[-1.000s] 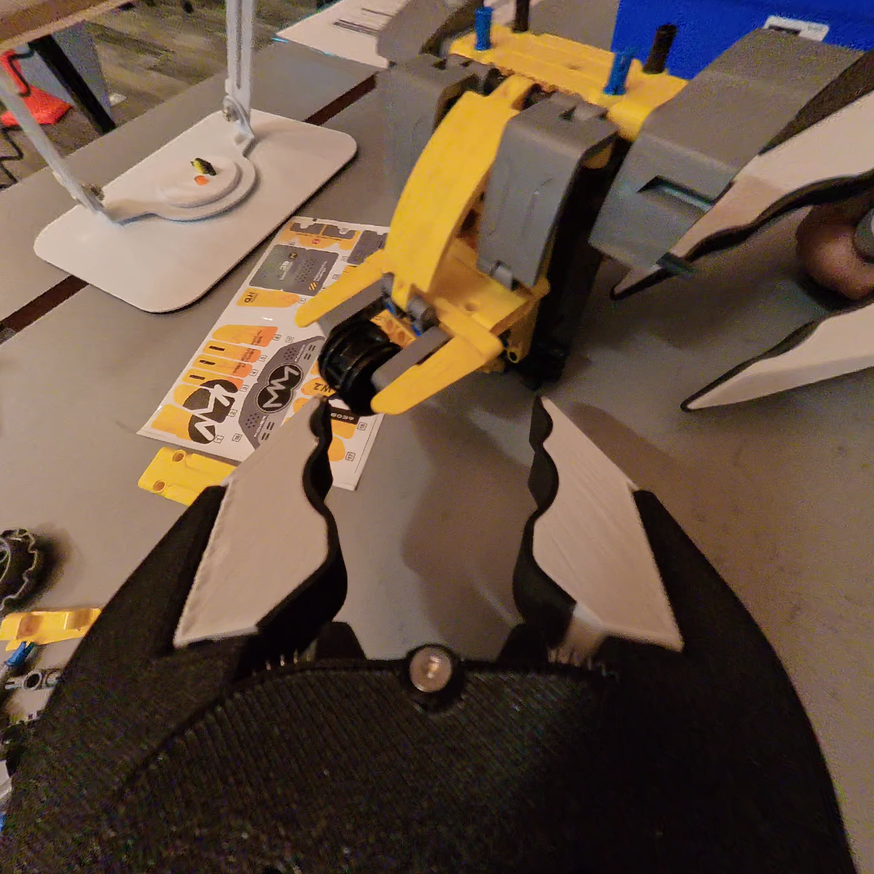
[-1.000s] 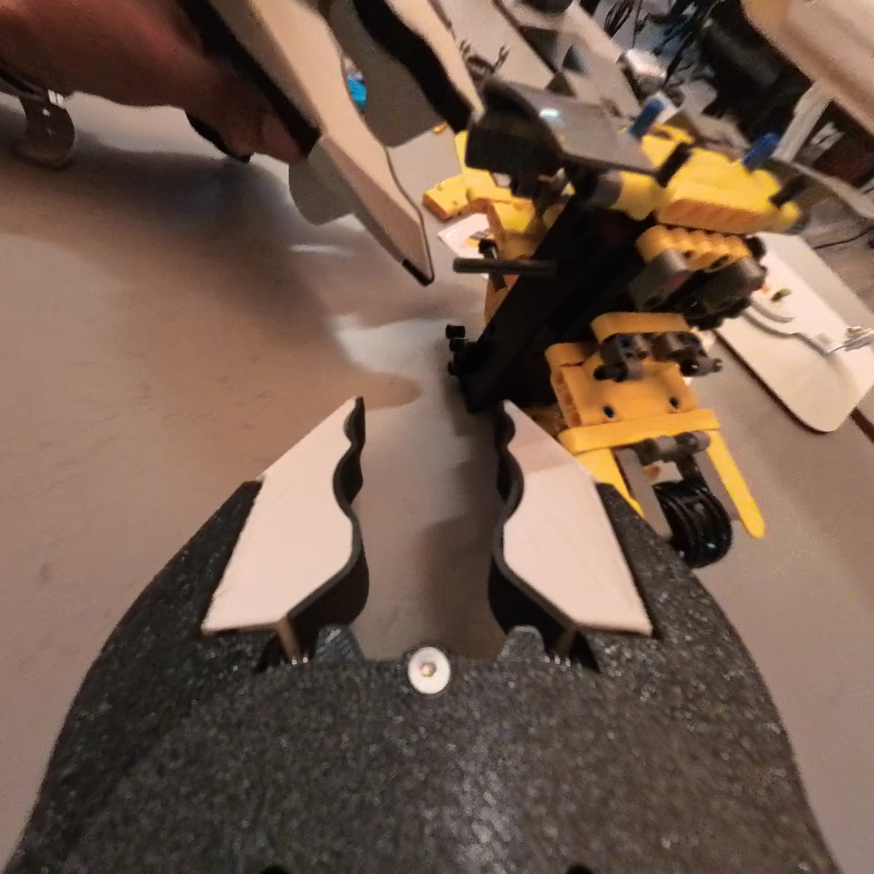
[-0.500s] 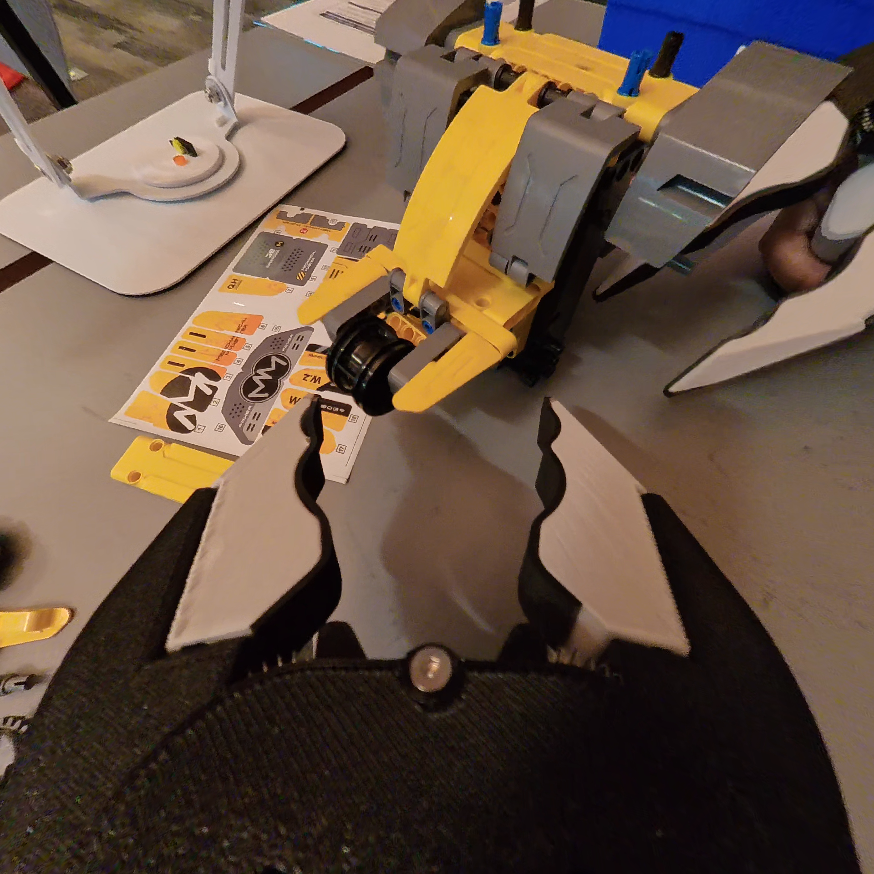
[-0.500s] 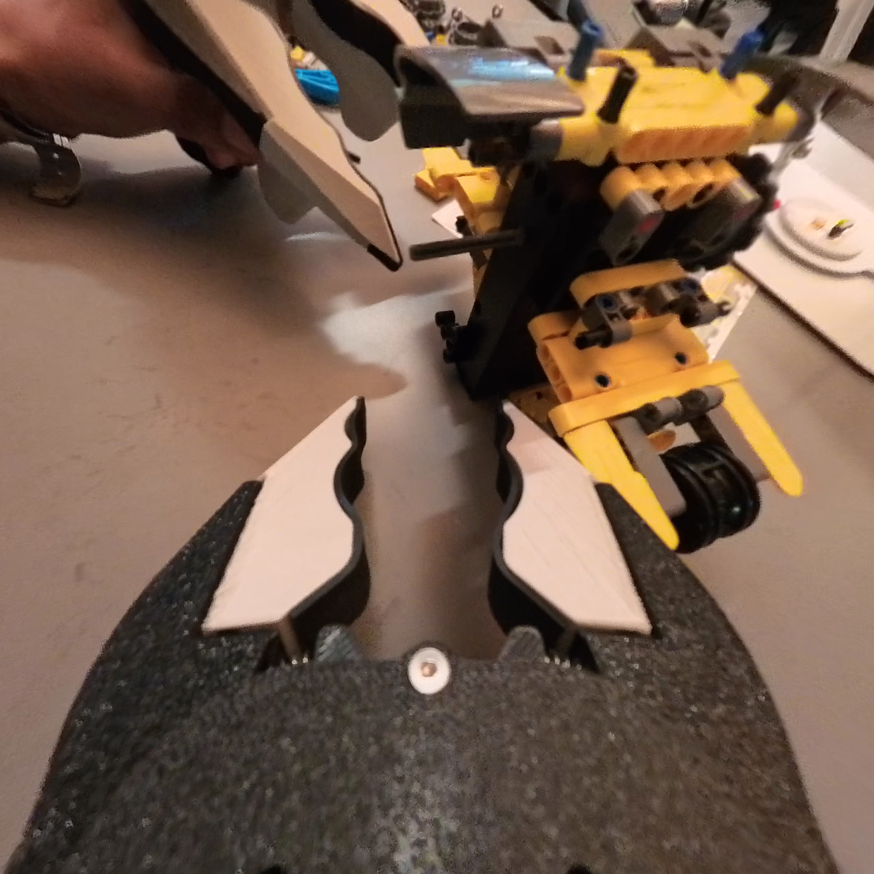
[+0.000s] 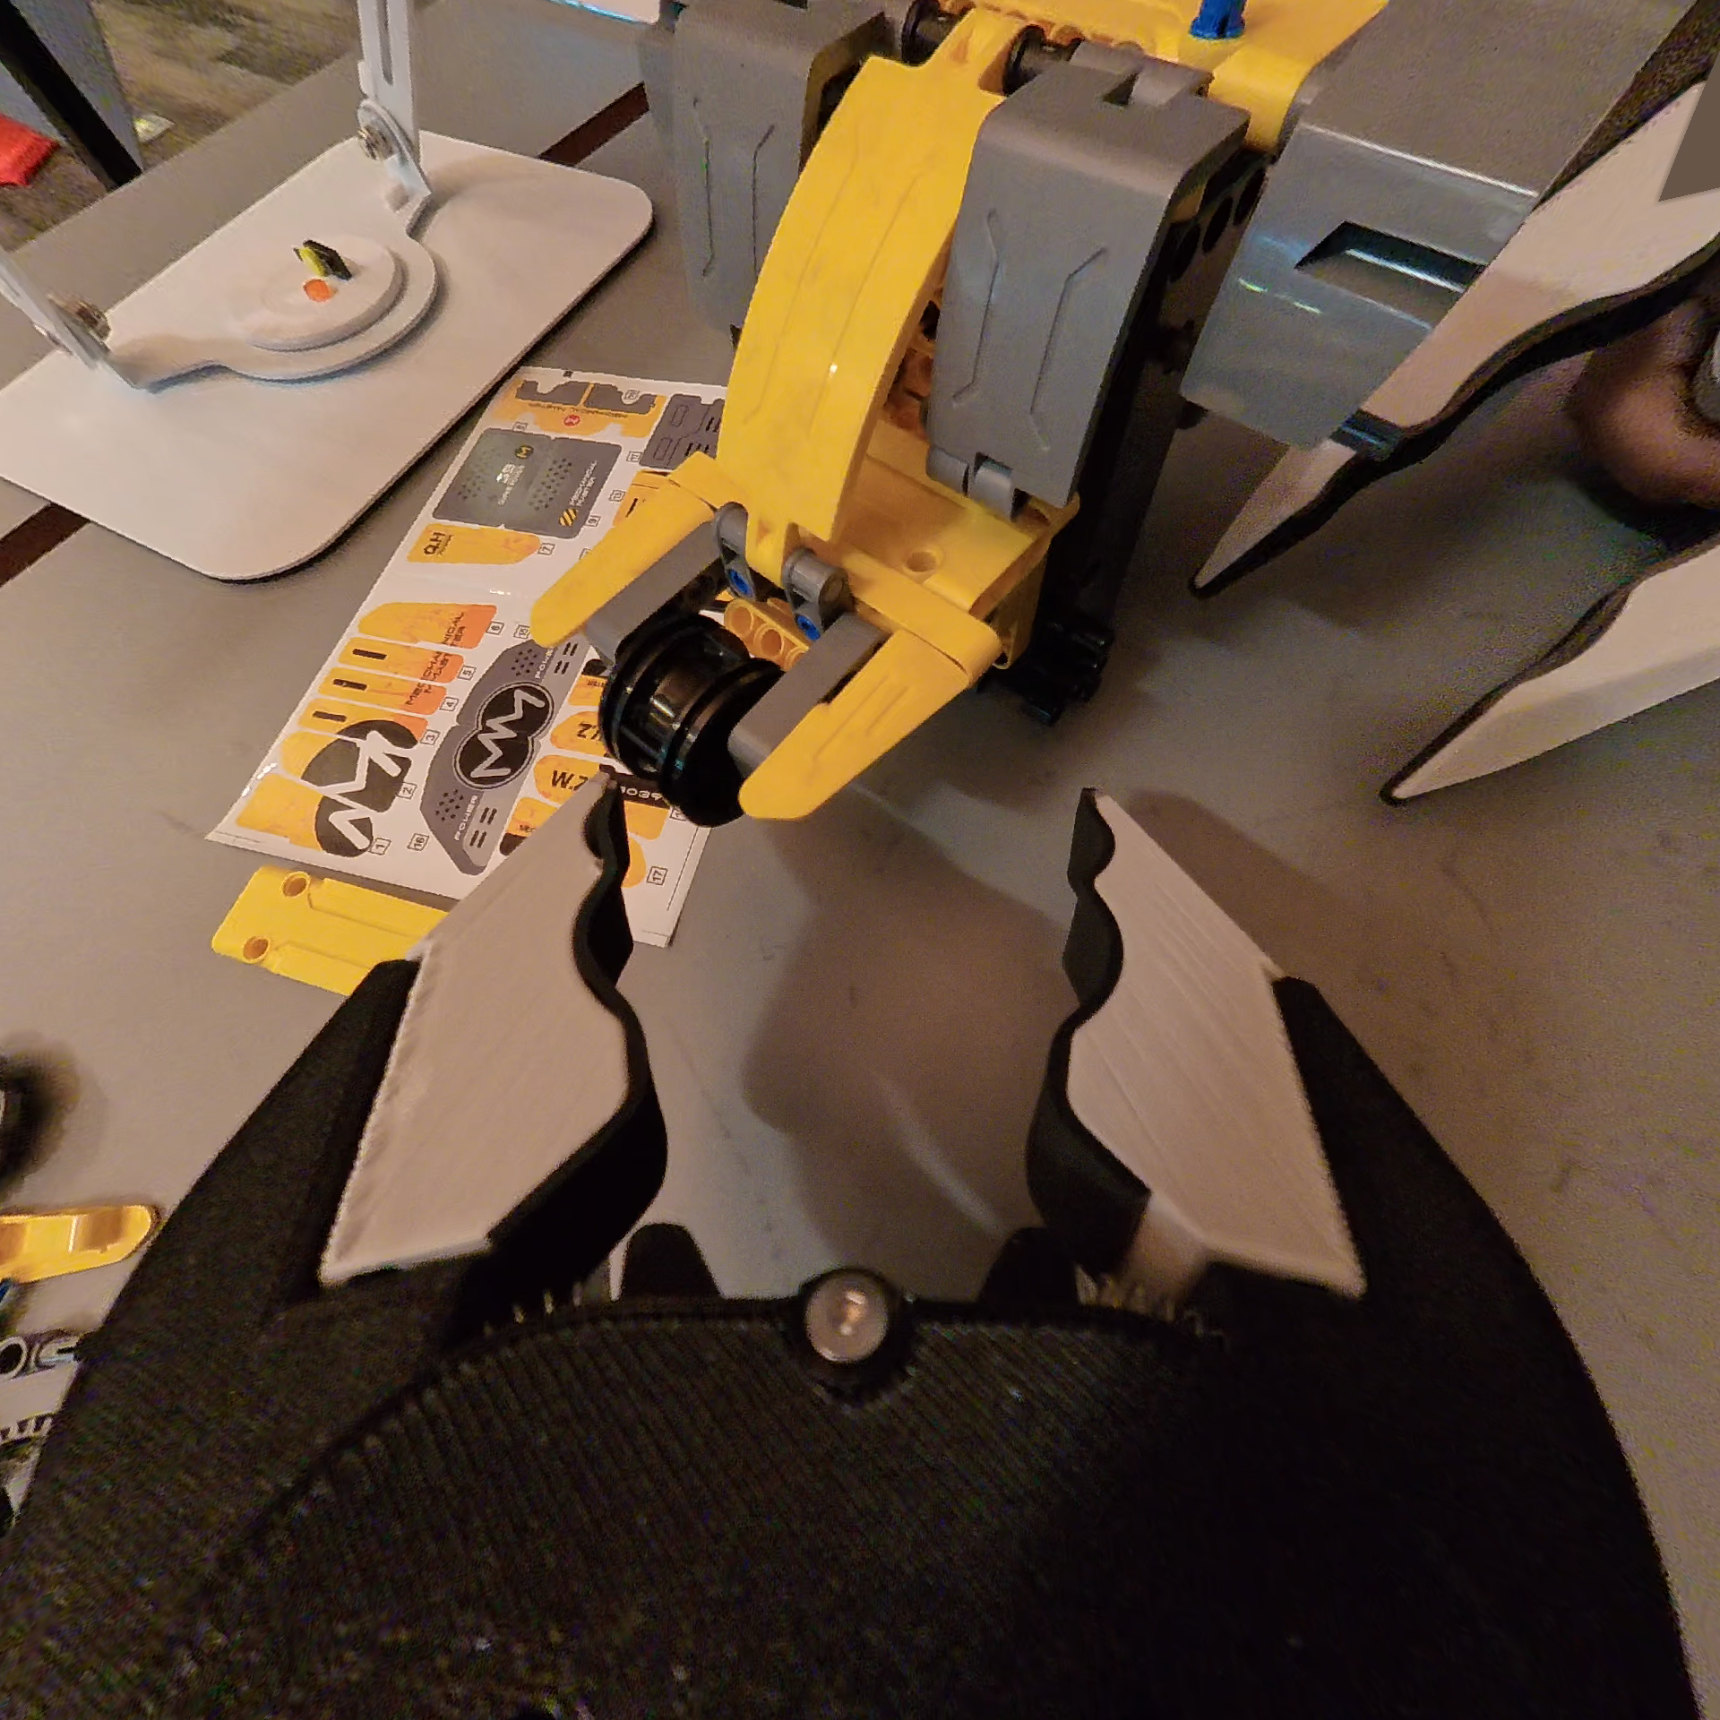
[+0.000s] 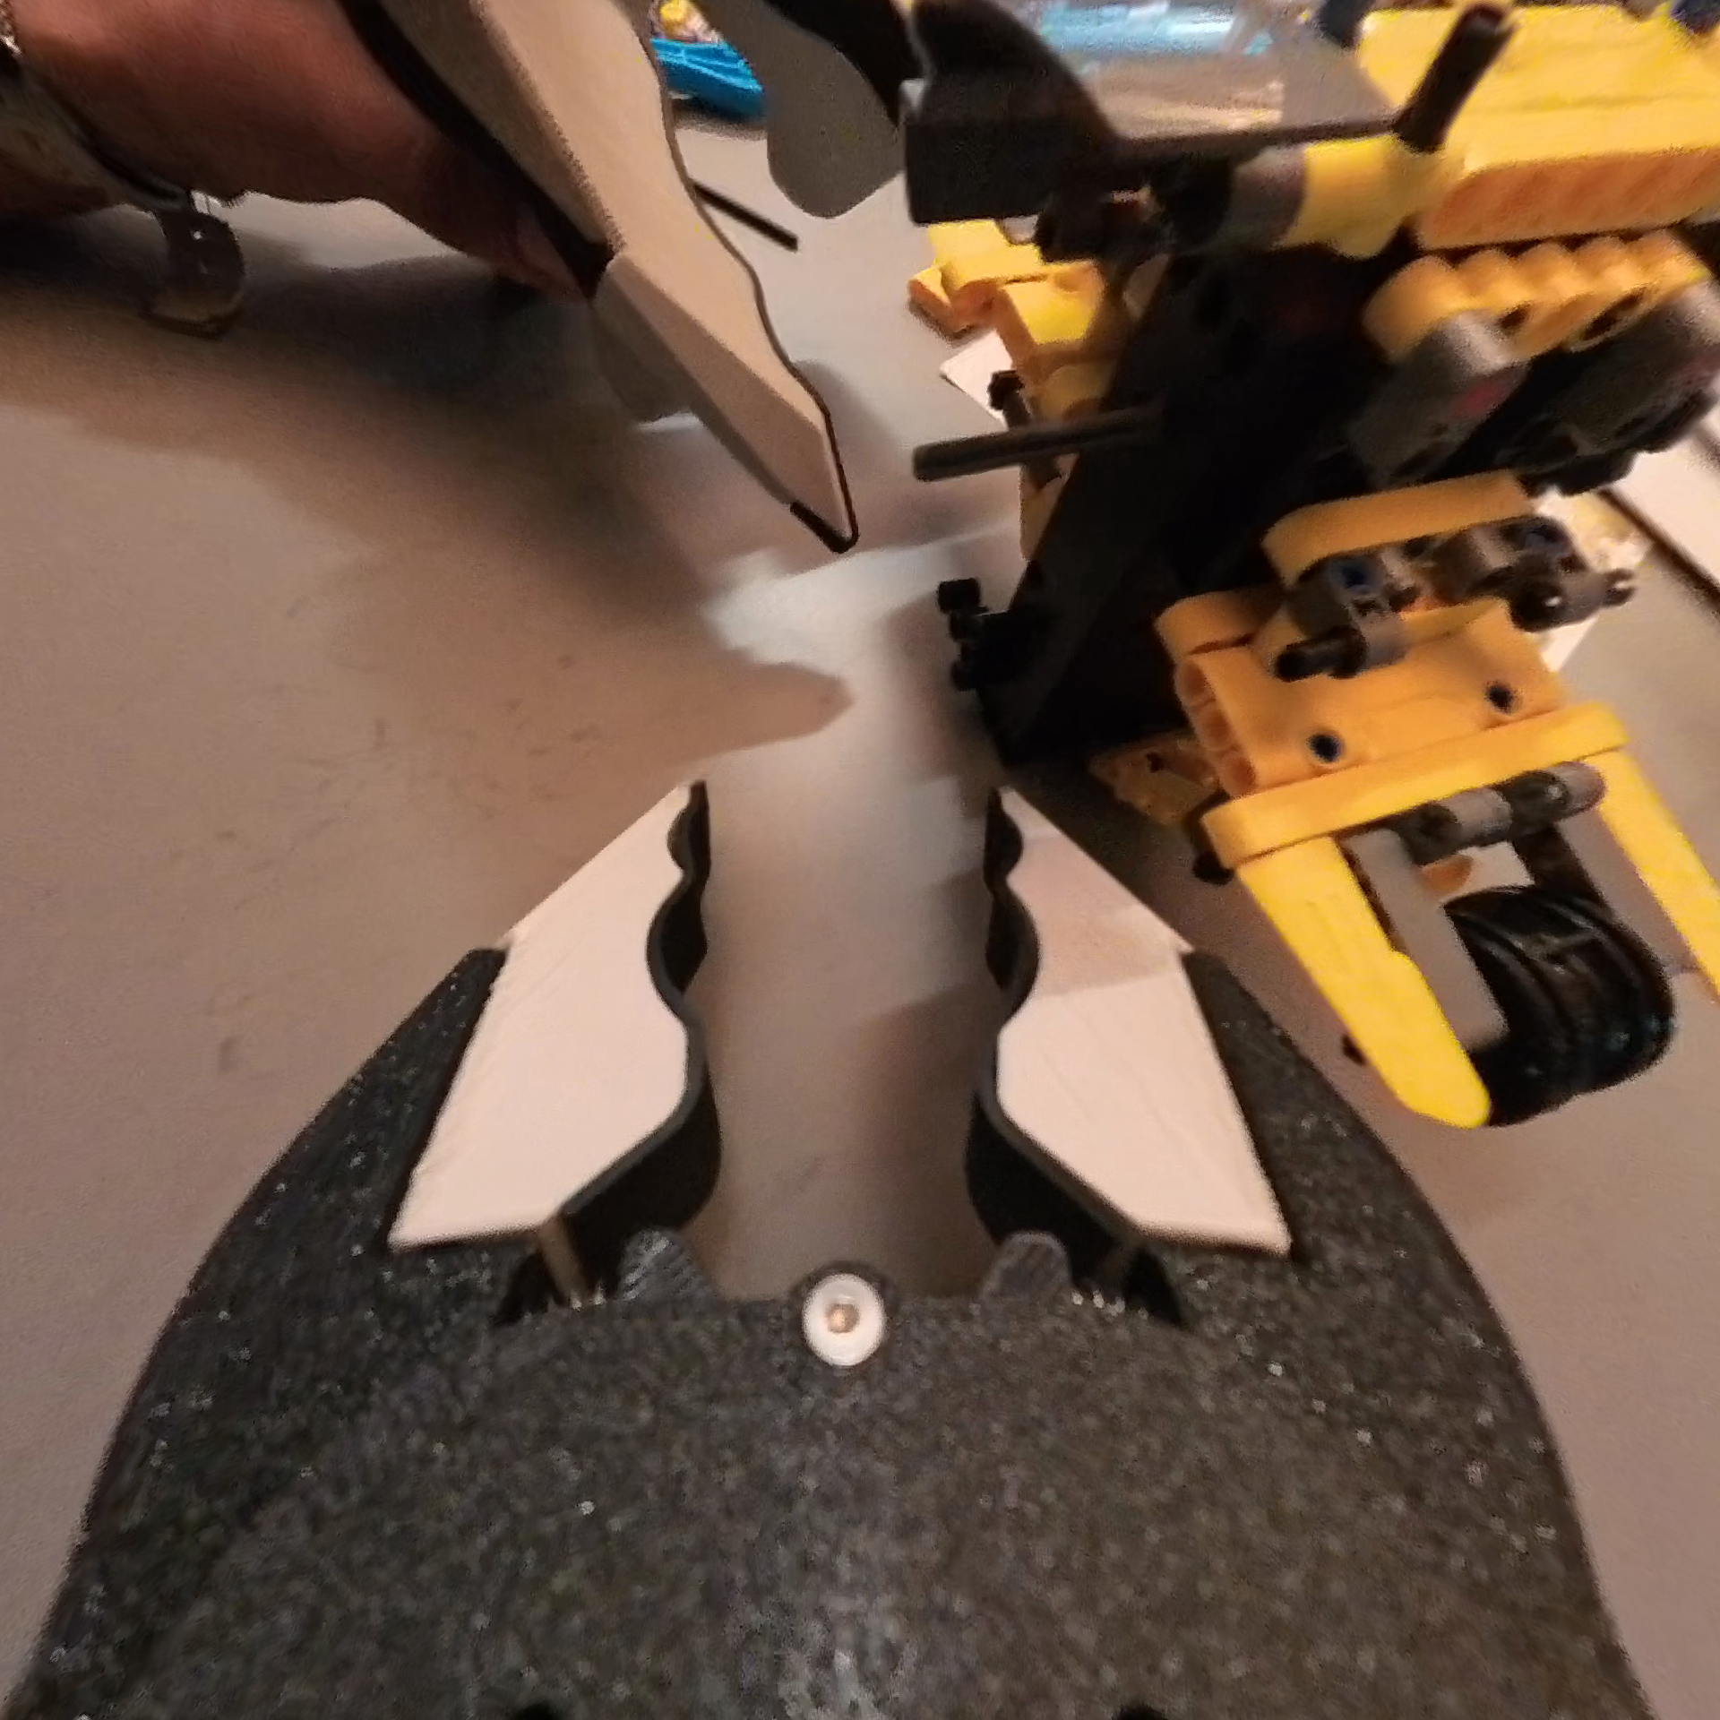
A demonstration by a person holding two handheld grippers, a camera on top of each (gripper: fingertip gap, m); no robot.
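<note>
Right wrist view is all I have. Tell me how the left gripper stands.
Observer: The left gripper is open and empty, its fingertips just short of the black wheel of the yellow and grey brick model.
Operator: Report what lies on the model's far side.
Observer: A printed sticker sheet lies flat on the table, beside the wheel.
Operator: Name anything loose near it.
Observer: A flat yellow panel lies at the sheet's near edge.

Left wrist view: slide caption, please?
Open left gripper faces yellow-and-grey brick model's black wheel, sticker sheet beneath; open right gripper alongside.
</note>
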